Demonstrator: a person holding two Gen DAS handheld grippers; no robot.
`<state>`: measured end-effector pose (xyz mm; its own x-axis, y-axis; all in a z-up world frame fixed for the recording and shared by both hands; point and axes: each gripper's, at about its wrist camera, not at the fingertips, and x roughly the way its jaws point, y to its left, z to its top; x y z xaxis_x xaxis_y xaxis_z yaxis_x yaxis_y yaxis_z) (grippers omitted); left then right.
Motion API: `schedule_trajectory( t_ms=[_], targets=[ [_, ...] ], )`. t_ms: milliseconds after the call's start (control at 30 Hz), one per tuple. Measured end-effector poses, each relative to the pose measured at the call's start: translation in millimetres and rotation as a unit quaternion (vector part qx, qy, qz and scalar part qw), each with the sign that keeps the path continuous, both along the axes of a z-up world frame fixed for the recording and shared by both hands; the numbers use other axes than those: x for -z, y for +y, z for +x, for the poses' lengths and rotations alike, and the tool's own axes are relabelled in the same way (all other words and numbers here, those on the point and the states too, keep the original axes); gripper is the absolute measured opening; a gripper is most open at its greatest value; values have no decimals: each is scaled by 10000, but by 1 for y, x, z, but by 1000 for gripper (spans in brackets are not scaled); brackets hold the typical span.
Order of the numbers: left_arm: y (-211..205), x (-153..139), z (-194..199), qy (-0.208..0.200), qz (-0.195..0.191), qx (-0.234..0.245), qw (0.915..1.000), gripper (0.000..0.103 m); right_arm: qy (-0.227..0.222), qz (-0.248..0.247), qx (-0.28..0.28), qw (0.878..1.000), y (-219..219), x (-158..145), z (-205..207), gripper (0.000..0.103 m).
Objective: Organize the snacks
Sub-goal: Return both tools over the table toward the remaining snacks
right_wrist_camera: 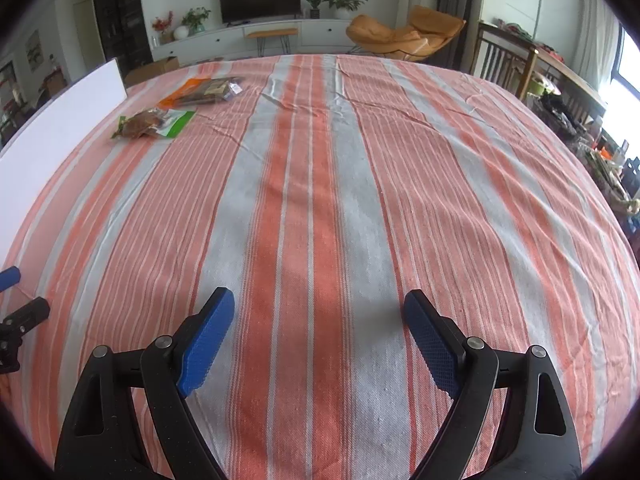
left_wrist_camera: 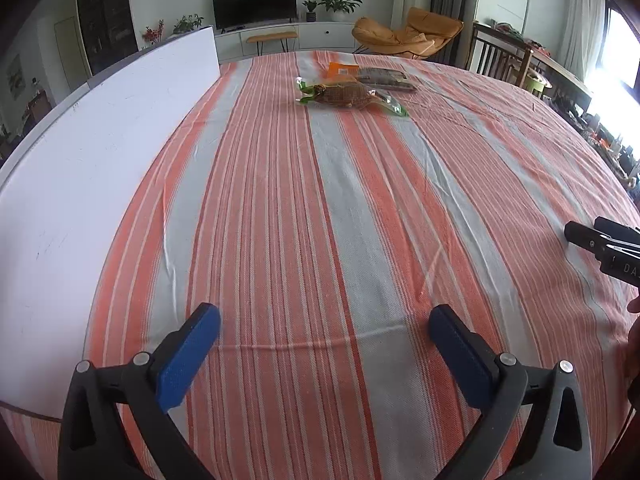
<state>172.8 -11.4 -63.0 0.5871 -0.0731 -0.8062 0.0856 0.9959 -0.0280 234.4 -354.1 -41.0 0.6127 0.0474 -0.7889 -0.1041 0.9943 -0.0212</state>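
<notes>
Both the left tool (left_wrist_camera: 324,320) and right tool (right_wrist_camera: 320,304) hover with fingers apart above the striped desk (right_wrist_camera: 320,200). 2 snack packets, green-edged (left_wrist_camera: 352,98) and orange-edged (left_wrist_camera: 368,76), lie touching at the far side.

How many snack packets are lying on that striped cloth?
2. A green-edged clear packet of brown snacks lies nearer, and an orange-edged clear packet of dark snacks lies just behind it. Their stacking could hide others.
</notes>
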Motion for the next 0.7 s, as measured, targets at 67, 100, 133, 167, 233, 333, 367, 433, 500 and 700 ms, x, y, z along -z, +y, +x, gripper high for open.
schedule_trajectory(
  t_ms=[67, 100, 133, 167, 233, 333, 367, 433, 500, 700],
  targets=[
    [0, 0, 0, 0, -1, 0, 10000, 103, -2, -10, 3, 10000, 0, 0, 0, 89],
    [0, 0, 0, 0, -1, 0, 10000, 103, -4, -15, 9, 10000, 0, 0, 0, 89],
    [0, 0, 0, -3, -5, 4, 10000, 103, -6, -23, 14, 10000, -1, 0, 0, 90],
    [0, 0, 0, -3, -5, 4, 10000, 103, -7, -25, 17, 10000, -1, 0, 0, 90],
    [0, 0, 0, -3, -6, 4, 10000, 103, -4, -22, 19, 10000, -1, 0, 0, 90],
    [0, 0, 0, -3, -5, 4, 10000, 103, -4, -24, 18, 10000, -1, 0, 0, 90],
    [0, 0, 0, -4, -5, 4, 10000, 103, -4, -24, 19, 10000, -1, 0, 0, 90],
    [0, 0, 0, -4, -5, 4, 10000, 103, -2, -24, 21, 10000, -1, 0, 0, 90],
    [0, 0, 0, -3, -5, 4, 10000, 103, -3, -25, 21, 10000, -1, 0, 0, 90],
    [0, 0, 0, -4, -6, 4, 10000, 103, -1, -21, 21, 10000, -1, 0, 0, 90]
  ],
)
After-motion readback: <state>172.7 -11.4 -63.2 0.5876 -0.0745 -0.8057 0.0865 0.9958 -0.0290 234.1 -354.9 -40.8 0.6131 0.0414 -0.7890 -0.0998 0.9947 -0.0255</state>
